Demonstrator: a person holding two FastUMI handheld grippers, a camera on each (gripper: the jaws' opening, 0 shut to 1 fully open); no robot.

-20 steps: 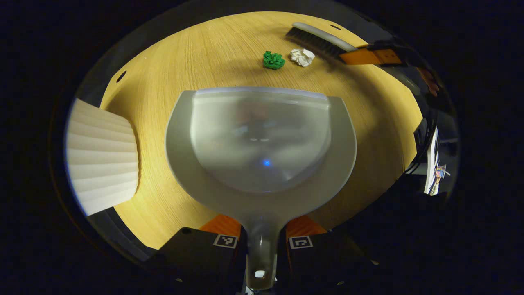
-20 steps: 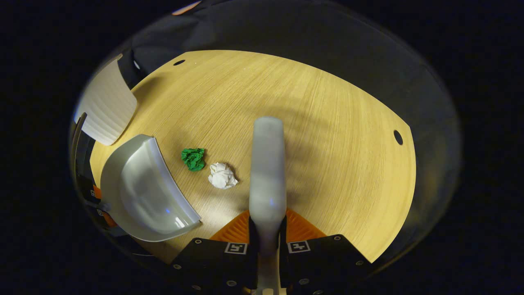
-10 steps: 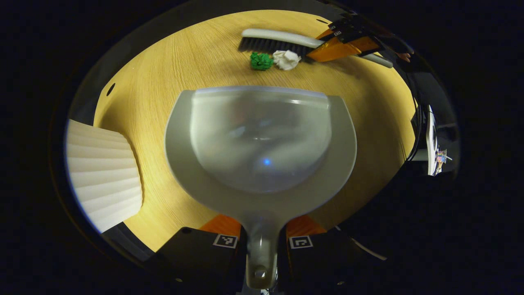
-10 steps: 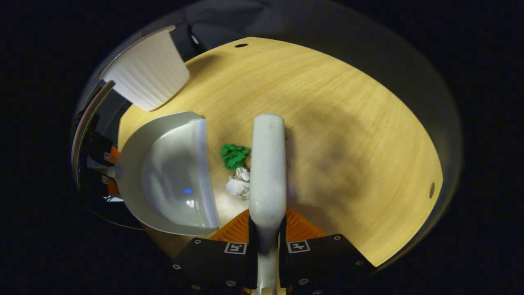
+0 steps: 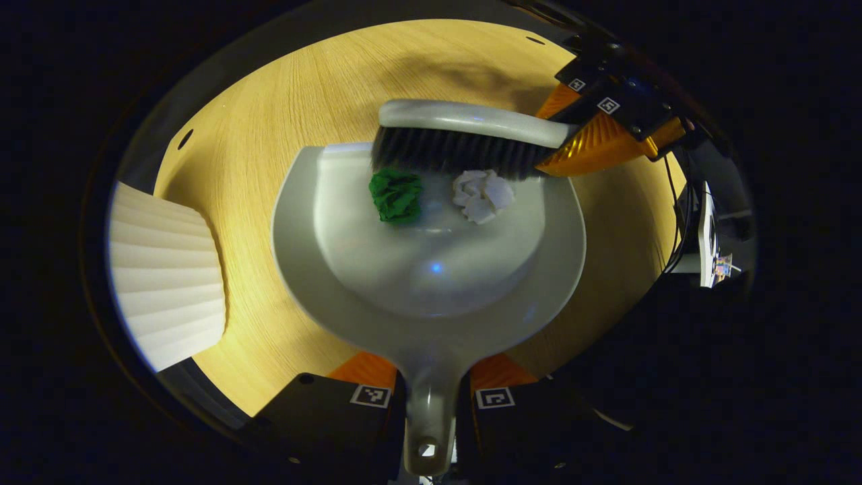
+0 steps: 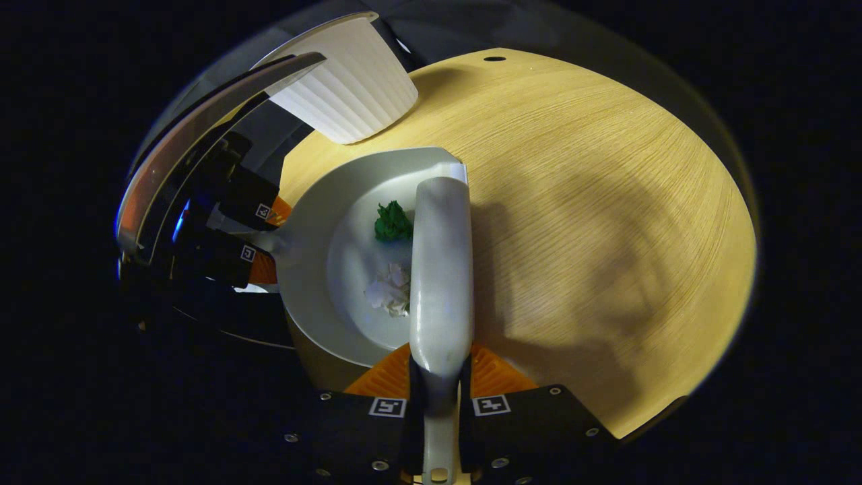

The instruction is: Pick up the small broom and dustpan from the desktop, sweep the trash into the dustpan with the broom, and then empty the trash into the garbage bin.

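Green paper wad point(image 5: 396, 195) and white paper wad point(image 5: 482, 195) inside dustpan point(image 5: 350, 269), just past its front lip, side by side, near each other but apart. Same two wads in right gripper view, green point(image 6: 392, 222) farther along, white point(image 6: 387, 294) closer to the camera, both lying on pan floor point(image 6: 316, 222). Broom point(image 5: 465, 135) laid across pan's front edge, dark bristles down and touching or just behind both wads, pale back on top. Broom back point(image 6: 441, 269) running straight ahead in right gripper view, over pan's open edge. Dustpan flat on or very close to wooden desktop point(image 5: 269, 114), exact contact not clear, handle pointing back toward the camera. Left gripper point(image 5: 431, 397) closed on dustpan handle, both fingers pressed to its sides at bottom of left gripper view; seen farther off point(image 6: 259, 236) at left of right gripper view, at pan handle. Right gripper point(image 6: 441, 404) clamped on broom handle, fingers tight on either side; also at upper right point(image 5: 592, 118) of left gripper view, at end of broom. White ribbed garbage bin point(image 5: 165, 269) at desk edge left of pan, apart from it; same bin point(image 6: 350, 87) beyond pan in right gripper view.
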